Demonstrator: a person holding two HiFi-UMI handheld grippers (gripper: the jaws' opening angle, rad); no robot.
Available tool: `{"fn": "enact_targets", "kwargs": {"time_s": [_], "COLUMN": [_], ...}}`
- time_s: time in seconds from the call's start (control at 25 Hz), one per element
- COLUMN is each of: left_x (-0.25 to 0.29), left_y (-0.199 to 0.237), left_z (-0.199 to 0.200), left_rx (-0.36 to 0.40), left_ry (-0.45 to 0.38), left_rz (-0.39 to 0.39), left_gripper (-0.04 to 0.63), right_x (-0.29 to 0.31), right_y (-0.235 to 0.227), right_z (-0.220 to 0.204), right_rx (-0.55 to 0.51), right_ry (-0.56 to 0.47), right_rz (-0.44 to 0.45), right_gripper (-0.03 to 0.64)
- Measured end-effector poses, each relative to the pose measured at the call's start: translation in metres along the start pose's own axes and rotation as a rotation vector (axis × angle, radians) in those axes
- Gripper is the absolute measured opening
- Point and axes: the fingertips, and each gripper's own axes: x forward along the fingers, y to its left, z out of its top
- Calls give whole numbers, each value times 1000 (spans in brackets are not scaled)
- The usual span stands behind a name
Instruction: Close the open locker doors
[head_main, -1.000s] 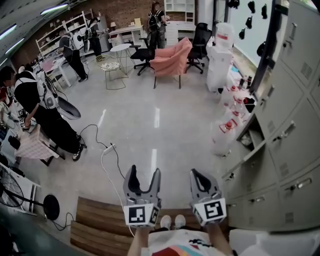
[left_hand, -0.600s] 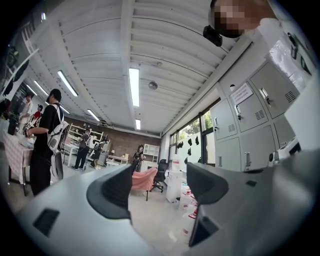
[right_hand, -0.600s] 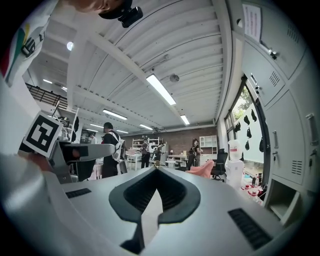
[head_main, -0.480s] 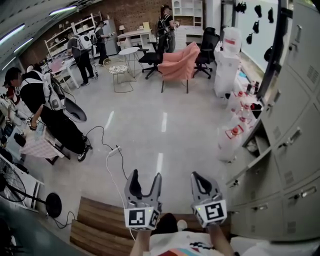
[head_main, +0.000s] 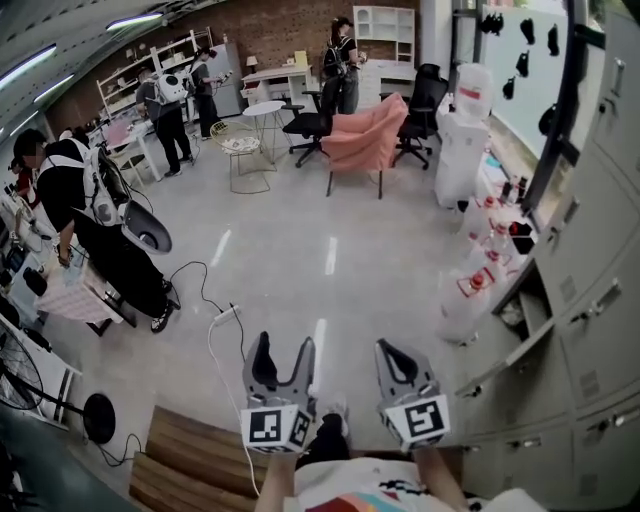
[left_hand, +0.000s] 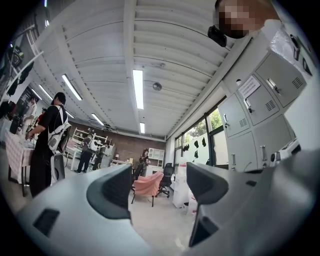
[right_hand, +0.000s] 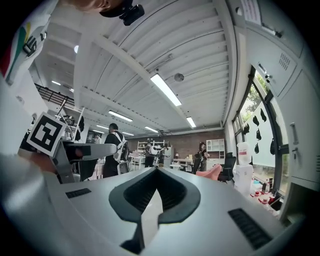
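Approach step, apparently: grey metal locker door (head_main: 505, 352) hangs open at lower right. Grey left gripper (head_main: 283, 352) is spread, empty; grey right gripper (head_main: 392, 350), pressed together, nearer, should push it shut.

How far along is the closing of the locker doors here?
Done: nothing visible; at least one locker door stands open. In hand: nothing. The left gripper, fingers apart, and the right gripper, fingers together, touch no locker. Left: pushing that door shut.

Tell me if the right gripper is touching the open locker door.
Apart. The head view shows bare floor between the right gripper and the open locker door.
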Motion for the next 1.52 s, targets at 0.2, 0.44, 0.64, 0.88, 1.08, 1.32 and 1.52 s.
{"fn": "enact_targets", "kwargs": {"time_s": [0.2,0.44,0.64,0.88,1.08,1.32,1.52], "left_x": [75,170,235,277,319,336,335], "left_y": [35,81,96,98,80,-10,-107], "left_z": [-30,-42,-67,-109,-110,-115,-126], "left_rx": [0,-1,4,-15,-16,-20,-43], "left_ry": [-26,-39,-26,44,27,52,71], "left_rz": [-21,-80,-125,-175,-215,-345,-512], "left_gripper": [319,318,319,319,319,319,319], "right_x": [73,178,237,258,262,208,143], "right_y": [-32,-52,-64,-99,-148,-203,-248], "right_z": [-23,-41,-60,-79,-74,-70,-65], "right_rx": [-19,-19,-60,-52,-41,-26,-32], "right_ry": [-22,-12,45,65,66,44,45], "right_rz": [-22,-19,-1,-96,-175,-291,-416], "right_gripper": [6,6,6,6,6,6,6]}}
